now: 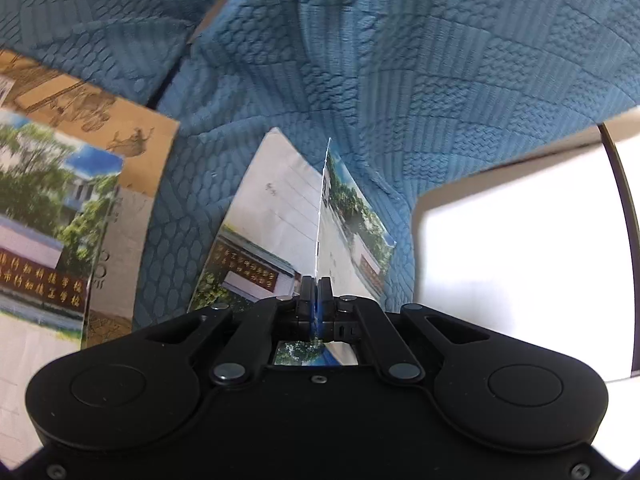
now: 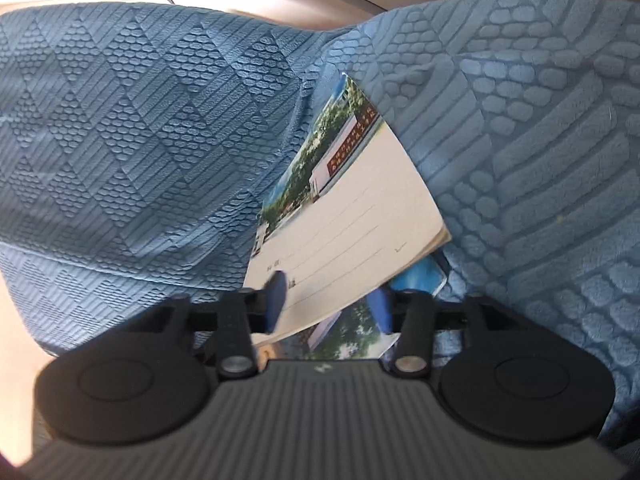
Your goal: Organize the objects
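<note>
Over on the far left of the left wrist view, a stack of notebooks lies flat on the blue textured cover, a tan one with line drawings underneath and a photo-cover one on top. Moving right, another photo-cover notebook rests on the blue cover straight ahead of the left gripper. Its jaws are pressed together, pinching the thin edge of an upright cover sheet that rises from between them. Further right, a bright white surface shows past the edge of the blue cover.

Now the right wrist view: blue textured cover on the left, then the notebook with ruled lines tilted up in the middle, leaning toward the fold of fabric on the right. The right gripper has its jaws spread on either side of the notebook's near corner, the left blue pad over the top face, the right pad under it; whether they press on it I cannot tell. More photo-printed covers lie beneath.
</note>
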Motion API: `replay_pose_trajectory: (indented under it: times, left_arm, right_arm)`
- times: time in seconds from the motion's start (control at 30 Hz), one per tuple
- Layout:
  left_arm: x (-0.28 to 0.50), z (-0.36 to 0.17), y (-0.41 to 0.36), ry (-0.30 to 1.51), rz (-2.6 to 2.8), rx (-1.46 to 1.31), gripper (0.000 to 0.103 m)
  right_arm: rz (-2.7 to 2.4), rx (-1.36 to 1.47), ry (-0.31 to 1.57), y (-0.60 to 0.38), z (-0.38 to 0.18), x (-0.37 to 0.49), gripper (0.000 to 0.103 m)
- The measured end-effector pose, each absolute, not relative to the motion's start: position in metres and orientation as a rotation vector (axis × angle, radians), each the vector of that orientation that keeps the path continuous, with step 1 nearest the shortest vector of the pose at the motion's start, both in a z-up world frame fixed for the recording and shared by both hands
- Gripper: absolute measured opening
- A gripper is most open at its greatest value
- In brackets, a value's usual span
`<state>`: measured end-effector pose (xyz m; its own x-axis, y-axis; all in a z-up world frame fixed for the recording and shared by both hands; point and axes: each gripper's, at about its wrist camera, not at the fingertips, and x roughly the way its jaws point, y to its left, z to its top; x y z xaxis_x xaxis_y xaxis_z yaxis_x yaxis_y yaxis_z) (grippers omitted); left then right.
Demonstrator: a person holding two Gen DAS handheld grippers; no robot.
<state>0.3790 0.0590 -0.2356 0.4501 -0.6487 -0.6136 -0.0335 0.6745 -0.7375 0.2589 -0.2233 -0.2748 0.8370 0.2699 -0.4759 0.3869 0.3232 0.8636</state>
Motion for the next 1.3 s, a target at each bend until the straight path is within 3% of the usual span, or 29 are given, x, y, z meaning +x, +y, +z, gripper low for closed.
replay_pose_trajectory:
  times: [0.07,0.27,0.33,0.47,0.53,0.77,1.3]
  left_arm:
    - [0.379,-0.241,0.061,1.065,-0.409,-0.792,0.000]
    - [0.379,-0.256,0.073,1.112,-0.378,-0.872,0.007]
    - [0.379,-0.258,0.075,1.129,-0.387,-0.894,0.018]
    - [0.375,-0.255,0.076,1.134,-0.400,-0.909,0.026]
    - [0.372,-0.254,0.076,1.143,-0.410,-0.926,0.038]
    - [0.365,-0.256,0.076,1.168,-0.415,-0.955,0.044]
    - [0.365,-0.288,0.032,1.278,-0.430,-1.015,0.042]
  right_arm:
    - [-0.060,1.237,0.626,-0.220,-0.275,0.260,0.008]
    - [-0.014,1.225,0.555,-0.221,-0.267,0.257,0.004]
    - [-0.006,1.221,0.553,-0.221,-0.266,0.256,0.004]
    - [-0.004,1.194,0.560,-0.219,-0.263,0.256,0.004]
    - [-0.003,1.185,0.559,-0.217,-0.262,0.257,0.004]
    - [-0.006,1.169,0.568,-0.217,-0.260,0.257,0.004]
    - [0.004,1.160,0.588,-0.216,-0.260,0.259,0.004]
